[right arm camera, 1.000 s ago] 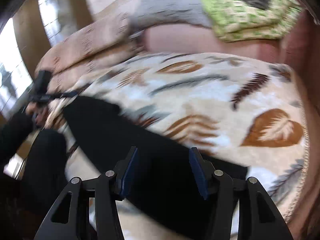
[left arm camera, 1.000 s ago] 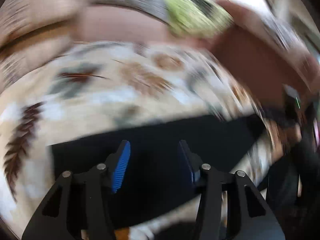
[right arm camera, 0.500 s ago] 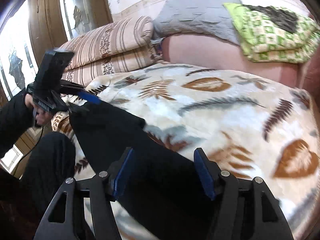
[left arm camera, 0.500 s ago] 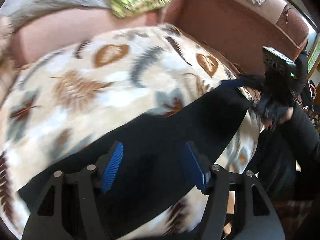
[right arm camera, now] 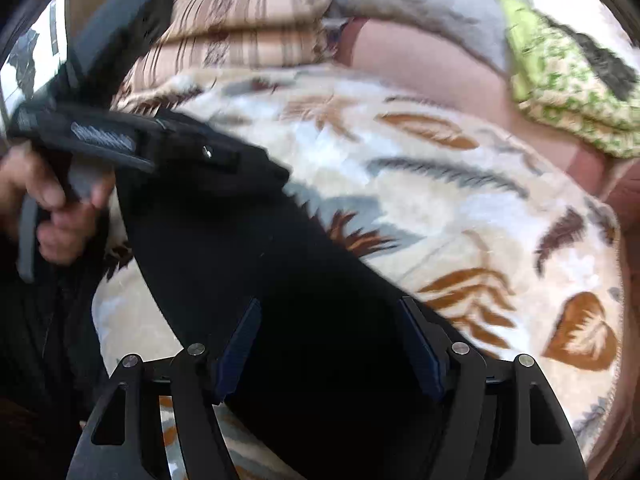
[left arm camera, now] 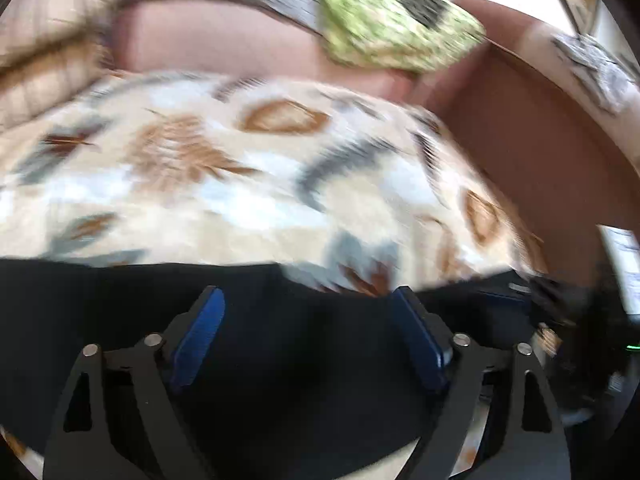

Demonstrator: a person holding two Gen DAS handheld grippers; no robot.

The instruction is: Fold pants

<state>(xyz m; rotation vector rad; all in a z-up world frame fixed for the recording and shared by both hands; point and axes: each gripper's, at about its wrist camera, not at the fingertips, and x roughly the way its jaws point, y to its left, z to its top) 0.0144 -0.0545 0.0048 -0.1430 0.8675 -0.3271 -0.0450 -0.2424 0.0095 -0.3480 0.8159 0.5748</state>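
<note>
Blue-padded fingers (left arm camera: 420, 344) on the left gripper (left arm camera: 310, 340) are spread wide, nothing pinched, and they've just been opening further, with only dark cloth lying below the gap. Same on the right gripper (right arm camera: 332, 344): fingers (right arm camera: 422, 350) apart, just been opening, no cloth between the pads.

Under both sits the pair of black, soft fabric pants (right arm camera: 240, 248), laid flat in a long strip across the leaf-print fleece blanket (right arm camera: 440, 208) on the bed, near its front edge. In the right wrist view the left gripper is over the far end of the strip, the person's hand (right arm camera: 60, 208) on its handle.

My guess on handling: light, floppy, zero stiffness, so it'll sag and drag on the fuzzy blanket. I'd pinch the outer corners at one end, one per gripper, and lift both evenly. The left view is pretty blurred, so the exact edges are hard to call.
</note>
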